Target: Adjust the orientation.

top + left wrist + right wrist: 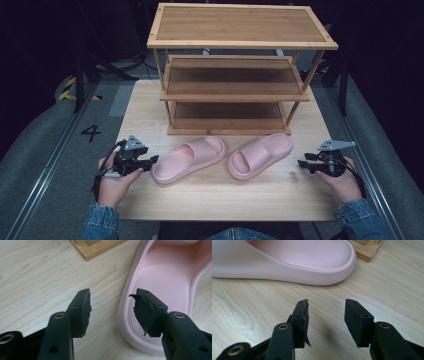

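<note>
- Reaching is the step in hand, by my reading: both grippers sit low at the near part of the table [150, 200], one at each side, and neither holds anything.
- The left gripper [150, 161] has its jaws spread, empty. In the left gripper view its right jaw hangs over the heel rim of the left slipper [165, 277] and its left jaw over bare wood, so the rim lies about between them, not yet pinched.
- The right gripper [301, 163] is also spread and empty. It stands apart from the right slipper [260, 155]; in the right gripper view the slipper's rounded end lies ahead of the jaws with bare table between.
- The two pink slippers lie side by side mid-table, soles down, both slanted with their far ends to the right, near each other but apart.
- Just beyond them stands the wooden rack [235, 75], three shelves, all bare; its bottom shelf edge is near the slippers' far ends.
- The work looks like putting the slippers on the rack, and it has barely begun.
- Next move, as I judge it: the left gripper closes on the heel rim, taking the wall squarely so the soft foam does not slip; the right gripper must first move forward to its slipper's edge.
</note>
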Tool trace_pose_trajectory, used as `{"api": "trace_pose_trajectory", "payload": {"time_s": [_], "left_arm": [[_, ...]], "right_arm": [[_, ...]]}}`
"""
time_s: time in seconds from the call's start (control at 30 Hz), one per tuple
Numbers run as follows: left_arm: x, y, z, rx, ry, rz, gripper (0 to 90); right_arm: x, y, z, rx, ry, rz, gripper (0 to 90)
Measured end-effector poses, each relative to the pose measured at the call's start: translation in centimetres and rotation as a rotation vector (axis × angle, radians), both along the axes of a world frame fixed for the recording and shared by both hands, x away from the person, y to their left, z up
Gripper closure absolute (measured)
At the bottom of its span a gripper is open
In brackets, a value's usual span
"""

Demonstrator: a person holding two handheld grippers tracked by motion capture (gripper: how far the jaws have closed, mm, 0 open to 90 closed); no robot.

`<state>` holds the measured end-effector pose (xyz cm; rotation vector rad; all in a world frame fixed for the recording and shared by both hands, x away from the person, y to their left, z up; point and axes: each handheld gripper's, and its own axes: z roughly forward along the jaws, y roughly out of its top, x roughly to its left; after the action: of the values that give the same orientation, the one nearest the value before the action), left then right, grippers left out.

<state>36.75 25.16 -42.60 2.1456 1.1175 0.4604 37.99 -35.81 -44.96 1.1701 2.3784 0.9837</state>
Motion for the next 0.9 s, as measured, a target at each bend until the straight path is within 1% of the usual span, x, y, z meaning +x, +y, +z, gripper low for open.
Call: {"api": "trace_pose_trajectory", "payload": {"time_s": [0.03, 0.1, 0.13, 0.17, 0.23, 0.27, 0.37, 0.43, 0.47, 0.5, 0.57, 0.6, 0.63, 0.7, 0.77, 0.87, 0.9], "left_arm": [[0.0, 0.1, 0.0, -0.003, -0.005, 0.003, 47.3], [0.0, 0.2, 0.1, 0.008, -0.008, 0.017, 46.8], [0.1, 0.3, 0.0, -0.002, -0.016, 0.019, 46.5], [0.1, 0.3, 0.0, -0.007, -0.011, 0.019, 45.7], [0.1, 0.3, 0.0, -0.001, -0.016, 0.022, 45.3], [0.0, 0.2, 0.1, -0.001, -0.01, 0.024, 45.0], [0.1, 0.3, 0.1, 0.001, -0.022, 0.014, 44.9], [0.1, 0.2, 0.4, 0.011, -0.028, 0.018, 44.5], [0.1, 0.1, 0.5, 0.007, -0.022, 0.025, 43.6], [0.2, -0.1, 0.7, -0.007, -0.031, 0.02, 43.1], [0.2, -0.2, 0.8, -0.005, -0.028, 0.011, 42.2], [0.4, -0.5, 0.9, 0.012, -0.028, -0.002, 42.2], [0.5, -0.6, 0.9, 0.016, -0.03, -0.006, 42.0], [0.6, -0.7, 0.8, 0.005, -0.03, -0.006, 42.0], [0.7, -1.0, 0.7, -0.023, -0.027, -0.005, 42.0], [1.2, -1.4, 0.8, -0.023, -0.034, -0.029, 41.9], [1.4, -1.7, 0.8, -0.029, -0.035, -0.029, 41.8]], "right_arm": [[0.0, 0.0, 0.0, 0.0, 0.001, 0.001, 55.4], [0.0, -0.1, -0.1, 0.0, 0.003, 0.001, 55.4], [0.0, -0.1, -0.1, 0.0, 0.003, 0.001, 55.4], [0.0, 0.0, -0.1, 0.001, 0.003, 0.002, 55.4], [0.0, 0.0, -0.1, 0.001, 0.005, 0.003, 55.4], [0.0, 0.1, -0.1, -0.003, 0.005, 0.006, 55.4], [0.0, 0.2, -0.2, -0.004, 0.009, 0.008, 55.4], [0.1, 0.2, -0.2, -0.001, 0.009, 0.007, 55.4], [0.0, 0.2, -0.1, 0.003, 0.01, 0.004, 55.3], [0.0, 0.2, -0.1, 0.004, 0.009, 0.004, 55.3], [0.0, 0.2, 0.0, 0.007, 0.008, 0.001, 55.3], [-0.1, 0.3, 0.1, 0.01, 0.004, 0.001, 55.3], [-0.1, 0.4, 0.2, 0.011, -0.003, 0.002, 55.3], [-0.2, 0.5, 0.3, 0.005, -0.008, 0.007, 55.1], [-0.2, 0.6, 0.3, 0.004, -0.01, 0.012, 54.6], [-0.3, 0.7, 0.2, 0.008, -0.007, 0.013, 54.1], [-0.2, 0.7, 0.1, 0.006, -0.005, 0.016, 53.8]]}}
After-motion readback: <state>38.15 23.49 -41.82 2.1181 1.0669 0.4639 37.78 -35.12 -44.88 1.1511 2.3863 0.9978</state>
